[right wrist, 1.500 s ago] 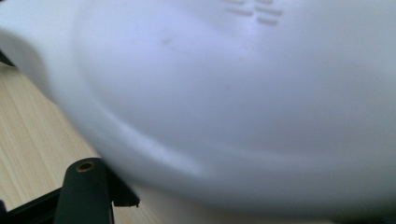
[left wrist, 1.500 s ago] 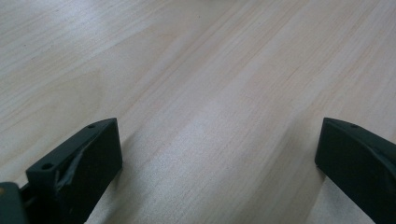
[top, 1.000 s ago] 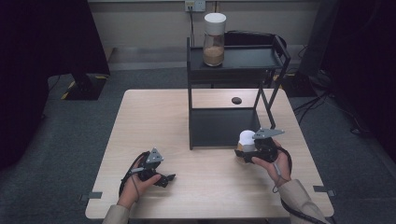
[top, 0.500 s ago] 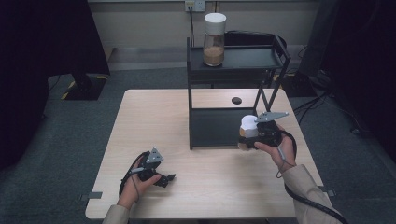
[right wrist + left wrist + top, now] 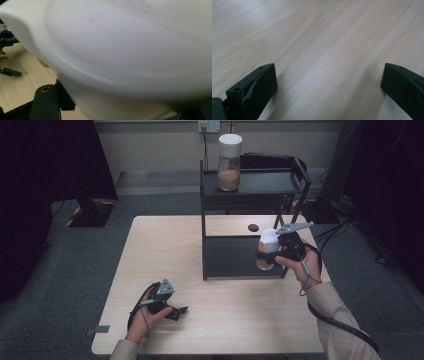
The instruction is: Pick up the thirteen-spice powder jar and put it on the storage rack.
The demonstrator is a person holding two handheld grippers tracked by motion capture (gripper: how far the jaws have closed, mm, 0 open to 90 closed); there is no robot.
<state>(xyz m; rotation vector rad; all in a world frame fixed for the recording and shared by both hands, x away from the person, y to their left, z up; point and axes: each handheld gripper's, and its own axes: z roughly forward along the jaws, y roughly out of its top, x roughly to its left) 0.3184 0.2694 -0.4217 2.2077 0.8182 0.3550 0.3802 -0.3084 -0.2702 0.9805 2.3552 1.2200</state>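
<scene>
Right gripper [image 5: 270,254] has its fingers clamped on a jar [image 5: 266,251] with a white lid [image 5: 270,235] and brown contents. The jar is held off the tabletop [image 5: 165,250], at the right front edge of the black 2-tier rack [image 5: 295,173], level with the gap between the 2 shelves. Its long axis is roughly upright, maybe slightly tilted; lid up, gripper coming in from the jar's right side.

In the right gripper view the lid [image 5: 130,50] sits pressed close against the camera, blurred, with a dark finger [image 5: 46,101] below at left. The contact points themselves are hidden.

Key relation: the lower shelf [image 5: 235,257] lies directly left of the jar, open and bare. The top shelf [image 5: 260,182] is above and further back, and already carries 1 similar jar [image 5: 229,162] at its left end. Judging by height, the held jar looks lined up for the lower shelf; it would need to travel sideways past the right front post without tipping.

Left gripper [image 5: 176,311] rests on the tabletop near the front left, well apart from the rack, fingers [image 5: 254,87] spread wide with nothing between them. It is the far hand here; the right one does the work.

A small dark disc [image 5: 253,227] lies on the tabletop behind the rack, away from the jar.
</scene>
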